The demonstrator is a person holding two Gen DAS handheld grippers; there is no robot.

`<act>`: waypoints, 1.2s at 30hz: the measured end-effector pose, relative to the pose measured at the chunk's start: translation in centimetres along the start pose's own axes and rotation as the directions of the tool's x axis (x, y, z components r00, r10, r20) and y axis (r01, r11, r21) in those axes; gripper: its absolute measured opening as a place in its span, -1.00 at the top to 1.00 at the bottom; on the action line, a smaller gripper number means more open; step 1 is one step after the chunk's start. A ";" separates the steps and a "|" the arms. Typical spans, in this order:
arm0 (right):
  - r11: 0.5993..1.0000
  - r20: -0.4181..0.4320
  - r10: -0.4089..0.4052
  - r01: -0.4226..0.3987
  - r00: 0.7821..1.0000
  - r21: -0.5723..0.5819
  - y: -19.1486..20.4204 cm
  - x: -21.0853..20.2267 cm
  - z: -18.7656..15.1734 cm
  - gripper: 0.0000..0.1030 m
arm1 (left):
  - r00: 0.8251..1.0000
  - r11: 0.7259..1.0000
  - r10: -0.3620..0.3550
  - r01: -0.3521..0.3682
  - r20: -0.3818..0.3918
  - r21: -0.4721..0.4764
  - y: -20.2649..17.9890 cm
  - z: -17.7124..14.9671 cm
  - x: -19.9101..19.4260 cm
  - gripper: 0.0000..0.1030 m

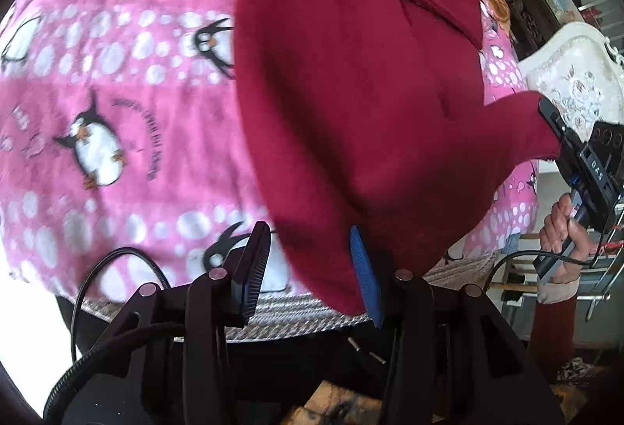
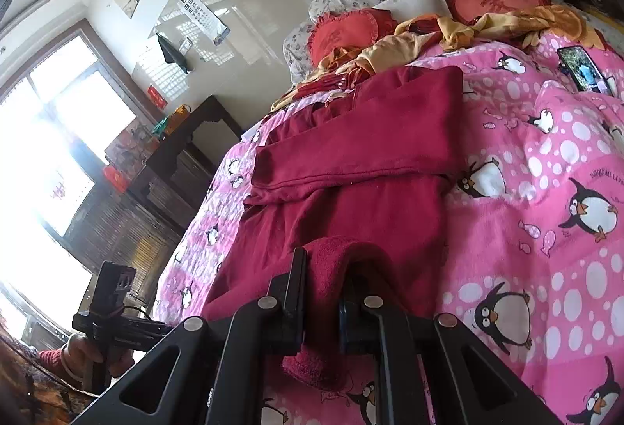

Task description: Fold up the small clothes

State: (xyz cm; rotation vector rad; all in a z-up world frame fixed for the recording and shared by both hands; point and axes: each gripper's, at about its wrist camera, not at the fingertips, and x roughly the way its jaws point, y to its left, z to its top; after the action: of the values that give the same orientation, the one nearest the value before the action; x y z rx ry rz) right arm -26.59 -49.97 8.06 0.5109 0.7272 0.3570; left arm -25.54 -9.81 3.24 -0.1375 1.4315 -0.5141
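With my right claw (image 2: 323, 292) clenched on the red garment (image 2: 362, 167) and left claw (image 1: 308, 269) released, I'd regrip its hem on the bed (image 2: 546, 191) evenly.

Garment (image 2: 351, 160) lies on the blanket (image 2: 546, 191); cushions (image 2: 343, 35) behind it, phone (image 2: 583, 68) to its right.

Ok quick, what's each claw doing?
Left claw: open, holding nothing.
Right claw: shut on the red garment.

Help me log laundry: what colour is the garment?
Dark red garment, clearest in the right wrist view.
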 end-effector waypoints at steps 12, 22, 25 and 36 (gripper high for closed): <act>1.000 -0.002 -0.005 0.005 1.000 0.005 -0.3 -0.5 -0.2 0.78 | 0.999 0.999 0.035 -0.034 -0.038 0.033 -1.5 0.4 2.4 -0.08; 1.000 -0.002 -0.003 0.003 1.000 0.023 -0.7 -0.7 -0.6 0.78 | 0.995 0.995 -0.097 0.097 0.014 -0.028 -2.7 1.8 3.8 -0.07; 0.999 -0.001 -0.004 0.004 1.000 0.032 -0.8 -0.7 -0.9 0.78 | 0.996 0.996 -0.084 0.084 0.018 -0.020 -2.5 1.9 3.7 0.70; 1.000 0.107 -0.009 0.007 0.994 0.013 0.3 -2.0 2.3 0.78 | 0.936 0.985 -0.169 0.172 0.309 0.019 -1.3 7.3 -5.8 0.83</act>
State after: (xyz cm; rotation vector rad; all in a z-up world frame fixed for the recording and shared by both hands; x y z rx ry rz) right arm -26.34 -51.42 10.74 0.5348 0.6283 0.3154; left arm -19.12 -10.13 10.12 -0.3378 1.1187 -0.6001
